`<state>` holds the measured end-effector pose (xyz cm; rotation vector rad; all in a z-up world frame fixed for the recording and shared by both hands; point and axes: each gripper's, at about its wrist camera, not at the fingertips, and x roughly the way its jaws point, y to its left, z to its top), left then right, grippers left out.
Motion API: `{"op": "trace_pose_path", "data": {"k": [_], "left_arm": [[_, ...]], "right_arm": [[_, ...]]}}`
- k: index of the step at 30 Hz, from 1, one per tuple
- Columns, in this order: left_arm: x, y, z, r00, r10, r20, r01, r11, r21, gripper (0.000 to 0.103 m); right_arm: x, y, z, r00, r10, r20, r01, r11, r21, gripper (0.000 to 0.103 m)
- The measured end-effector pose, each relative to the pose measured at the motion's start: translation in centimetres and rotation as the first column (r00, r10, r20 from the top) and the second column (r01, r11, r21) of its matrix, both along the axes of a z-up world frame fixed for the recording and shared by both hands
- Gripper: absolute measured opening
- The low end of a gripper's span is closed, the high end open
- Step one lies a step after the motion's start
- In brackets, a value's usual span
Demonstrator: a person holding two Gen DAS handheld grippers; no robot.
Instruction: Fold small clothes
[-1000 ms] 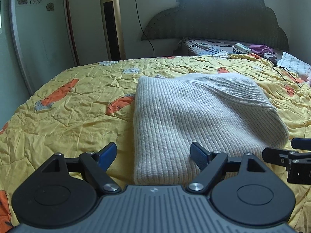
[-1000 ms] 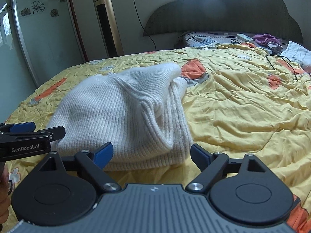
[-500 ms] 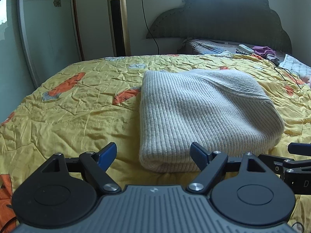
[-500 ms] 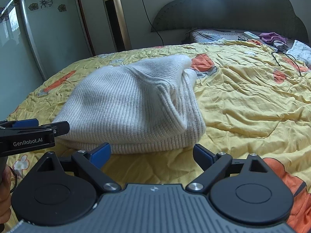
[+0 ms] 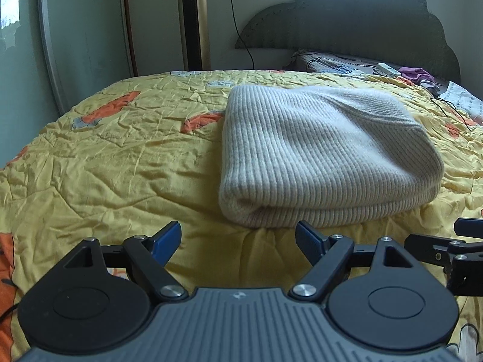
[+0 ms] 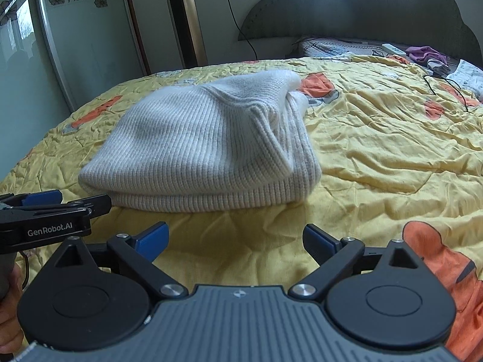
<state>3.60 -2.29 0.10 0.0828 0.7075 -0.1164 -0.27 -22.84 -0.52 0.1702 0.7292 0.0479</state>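
Observation:
A cream ribbed knit sweater lies folded into a thick bundle on the yellow quilt. The right wrist view shows the same sweater, with a loose fold along its right side. My left gripper stands open just short of the bundle's near edge, nothing between its blue pads. My right gripper is also clear of the cloth, its jaws opening and empty. The right gripper's black frame shows at the left wrist view's right edge, and the left gripper's fingers at the right wrist view's left edge.
The quilt carries orange cartoon prints. A gold tower fan stands against the far wall beside a mirrored door. Near the dark headboard lie a power strip, a purple cloth and black cables.
Both grippers have drawn back from the sweater and sunk a little; bare quilt now lies between the fingers and the bundle's near edge. The right jaws stand slightly wider. The sweater has stayed put.

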Motion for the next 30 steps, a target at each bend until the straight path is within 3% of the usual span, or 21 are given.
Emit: {"op": "trace_pose_path", "data": {"k": [14, 25, 30], "left_arm": [[-1.1, 0.1, -2.1, 1.0, 0.021, -0.021, -0.02, 0.999, 0.024, 0.083], [-1.1, 0.0, -2.6, 0.999, 0.04, -0.009, -0.04, 0.999, 0.019, 0.091], [-0.9, 0.2, -2.8, 0.998, 0.055, -0.023, -0.055, 0.998, 0.008, 0.101]], "right_arm": [[-0.7, -0.1, -1.5, 0.999, 0.009, -0.035, -0.009, 1.0, -0.022, 0.098], [-0.1, 0.1, -2.0, 1.0, 0.006, -0.028, -0.007, 0.999, -0.041, 0.1], [0.0, 0.3, -2.2, 1.0, 0.006, -0.025, -0.008, 0.999, -0.054, 0.102]]}}
